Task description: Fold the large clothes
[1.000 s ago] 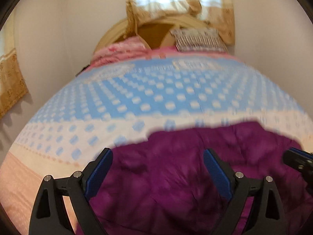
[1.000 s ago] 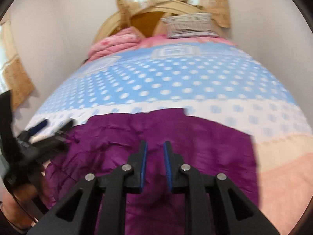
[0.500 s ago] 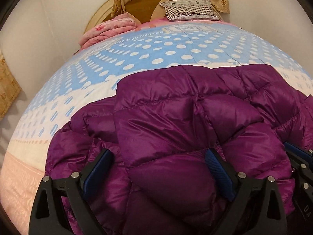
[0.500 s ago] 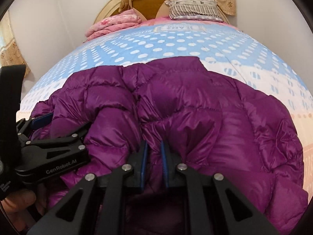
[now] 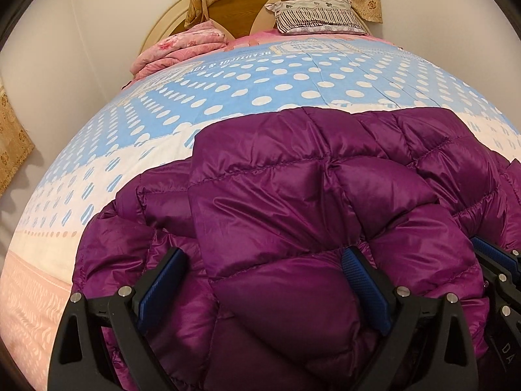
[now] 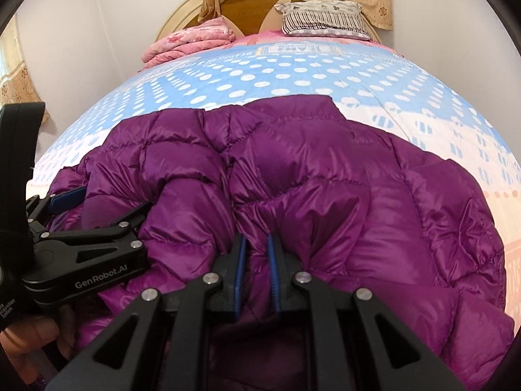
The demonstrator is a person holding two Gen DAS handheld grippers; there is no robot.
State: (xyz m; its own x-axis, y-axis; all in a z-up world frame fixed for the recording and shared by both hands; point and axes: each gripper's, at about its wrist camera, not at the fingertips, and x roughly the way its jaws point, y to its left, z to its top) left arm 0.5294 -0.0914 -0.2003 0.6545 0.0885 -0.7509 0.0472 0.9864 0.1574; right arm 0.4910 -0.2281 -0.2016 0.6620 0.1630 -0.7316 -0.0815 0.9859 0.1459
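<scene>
A polka-dot bed (image 5: 293, 78) carries the purple jacket (image 5: 309, 202) bunched at its near end, where the left gripper (image 5: 260, 270) straddles it with fingers spread wide and the right gripper (image 6: 255, 260) pinches a fold.

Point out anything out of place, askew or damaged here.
Nothing is damaged or spilled. The purple quilted puffer jacket lies bunched rather than flat on the blue polka-dot bedspread; the right gripper pinches a fold, while the left gripper is open.

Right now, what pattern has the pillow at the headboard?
Thin dark stripes on the pillow, clearest in the right wrist view.
</scene>
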